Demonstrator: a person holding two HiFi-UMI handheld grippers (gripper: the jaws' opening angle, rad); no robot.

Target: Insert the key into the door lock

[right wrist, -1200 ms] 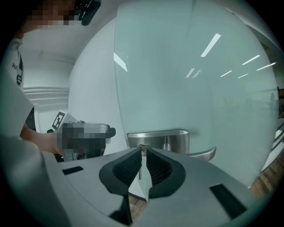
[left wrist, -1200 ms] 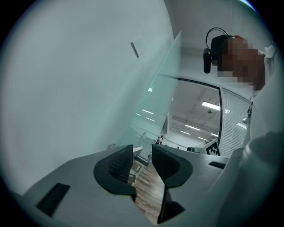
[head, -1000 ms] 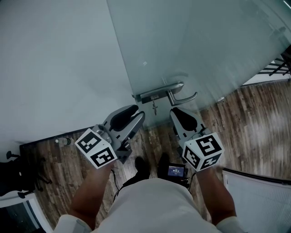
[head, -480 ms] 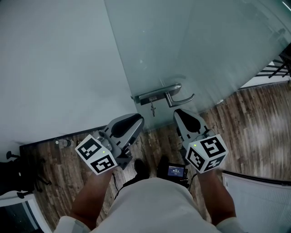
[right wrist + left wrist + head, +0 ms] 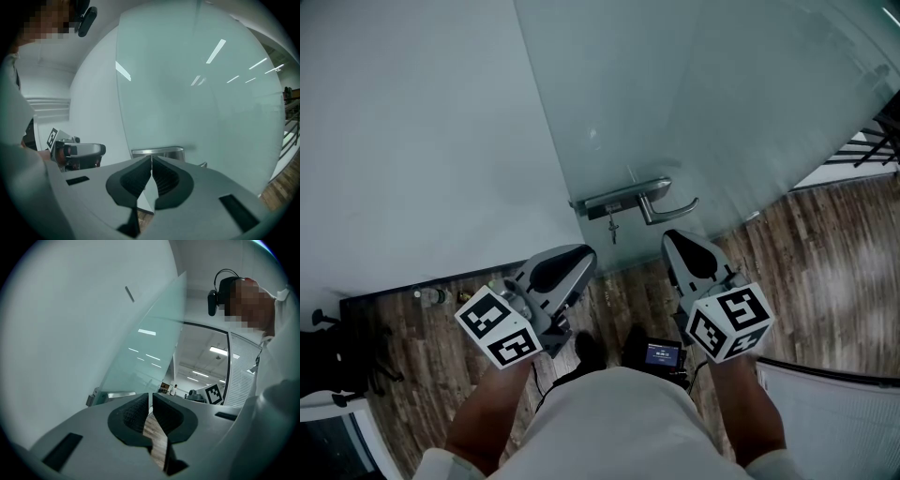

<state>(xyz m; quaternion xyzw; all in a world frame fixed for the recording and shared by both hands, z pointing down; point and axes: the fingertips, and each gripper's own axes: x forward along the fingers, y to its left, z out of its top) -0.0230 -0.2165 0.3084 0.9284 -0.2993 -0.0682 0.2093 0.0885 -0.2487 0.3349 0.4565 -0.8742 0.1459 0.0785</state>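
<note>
A metal lock plate [image 5: 617, 198] with a lever handle [image 5: 671, 209] sits on the frosted glass door [image 5: 703, 103]. A small key [image 5: 612, 227] hangs down from the plate. My left gripper [image 5: 579, 255] is below and left of the key, clear of it. Its jaws are closing, with a thin gap and nothing between them [image 5: 151, 397]. My right gripper [image 5: 674, 238] is below the handle, shut and holding nothing [image 5: 151, 159]. The lock plate also shows in the left gripper view [image 5: 112, 395] and the right gripper view [image 5: 157, 152].
A white wall [image 5: 412, 141] meets the glass door at the left. On the wooden floor [image 5: 825, 244] are a small bottle [image 5: 431, 295], dark gear [image 5: 333, 361] at the far left and a white slatted panel [image 5: 834, 412] at the lower right. A black device [image 5: 663, 352] hangs by my waist.
My left gripper's jaws have narrowed from wide open to a thin gap. Both grippers have drawn back a little from the lock; the key still hangs in the plate.
</note>
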